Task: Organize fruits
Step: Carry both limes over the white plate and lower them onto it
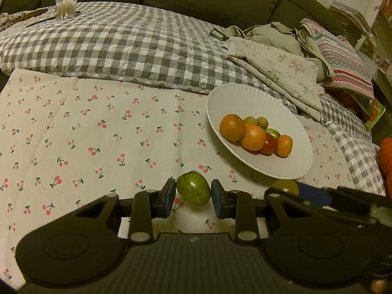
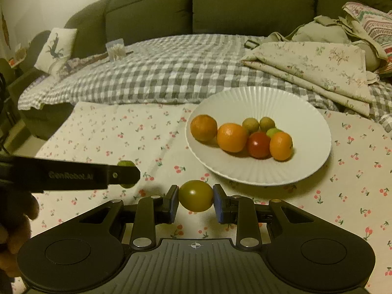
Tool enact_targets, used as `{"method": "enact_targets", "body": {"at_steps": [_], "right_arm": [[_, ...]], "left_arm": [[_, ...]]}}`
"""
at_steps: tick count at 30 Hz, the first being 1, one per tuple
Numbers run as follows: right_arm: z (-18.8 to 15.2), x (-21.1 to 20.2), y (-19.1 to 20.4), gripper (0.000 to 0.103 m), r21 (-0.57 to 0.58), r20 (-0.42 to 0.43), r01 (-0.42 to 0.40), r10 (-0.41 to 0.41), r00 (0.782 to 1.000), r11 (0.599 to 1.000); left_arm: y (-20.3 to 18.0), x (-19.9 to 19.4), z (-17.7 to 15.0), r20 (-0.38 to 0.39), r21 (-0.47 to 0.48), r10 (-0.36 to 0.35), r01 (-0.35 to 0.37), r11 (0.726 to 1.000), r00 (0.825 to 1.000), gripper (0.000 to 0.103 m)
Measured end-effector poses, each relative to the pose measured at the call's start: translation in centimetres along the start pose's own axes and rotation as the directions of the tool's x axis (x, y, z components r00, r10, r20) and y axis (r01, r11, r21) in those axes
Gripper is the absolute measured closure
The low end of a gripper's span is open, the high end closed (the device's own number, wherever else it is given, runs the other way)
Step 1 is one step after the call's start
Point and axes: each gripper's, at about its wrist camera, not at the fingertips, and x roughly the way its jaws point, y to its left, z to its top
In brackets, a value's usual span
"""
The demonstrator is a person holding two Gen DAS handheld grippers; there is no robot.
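My left gripper (image 1: 193,194) is shut on a green oval fruit (image 1: 193,191) just above the cherry-print cloth (image 1: 98,134). My right gripper (image 2: 195,199) is shut on a round olive-green fruit (image 2: 195,195); that fruit shows in the left wrist view (image 1: 285,187) behind the right gripper's dark body. The white fluted plate (image 1: 245,98) (image 2: 269,100) lies ahead and to the right. It holds oranges (image 2: 231,137), a red tomato (image 2: 258,145) and small green fruits (image 2: 250,124). The left gripper's side (image 2: 73,175) crosses the right wrist view at left, its fruit (image 2: 125,163) peeking out.
A grey checked quilt (image 1: 122,39) lies behind the cloth, with a green sofa (image 2: 245,2) beyond it. Folded floral fabric (image 2: 306,66) and bags sit right of the plate. A clear box of cotton swabs (image 1: 66,6) stands at the back left. Orange fruits (image 1: 387,154) show at the far right edge.
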Motion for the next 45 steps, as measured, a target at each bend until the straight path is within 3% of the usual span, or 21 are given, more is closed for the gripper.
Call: {"method": "enact_targets", "body": {"at_steps": [15,22,31,45], "right_arm": [[1.8,-2.8,-3.5,0.074,0.113,0.074,0.014,-0.023,0.997,0.994],[2.1,-3.1,-6.0,0.074,0.212,0.081,0.007,-0.024,0.996,0.977],[1.9,-1.8,-9.7,0.074,0.345,0.056,0.024,-0.046,0.997,0.938],[1.7,1.1,-11.4,0.074,0.328,0.038,0.058,-0.074,0.997,0.943]], "left_arm": [[-1.6,0.2,0.3,0.049,0.064,-0.078,0.075,0.995,0.996,0.073],[-3.6,1.0,0.8,0.056,0.134,-0.161,0.152,0.979,0.985,0.073],[-6.8,3.1,1.1,0.06,0.252,-0.193,0.172,0.952,0.979,0.073],[-9.9,8.0,1.5,0.031,0.378,-0.204,0.178,0.909,0.978,0.073]]}}
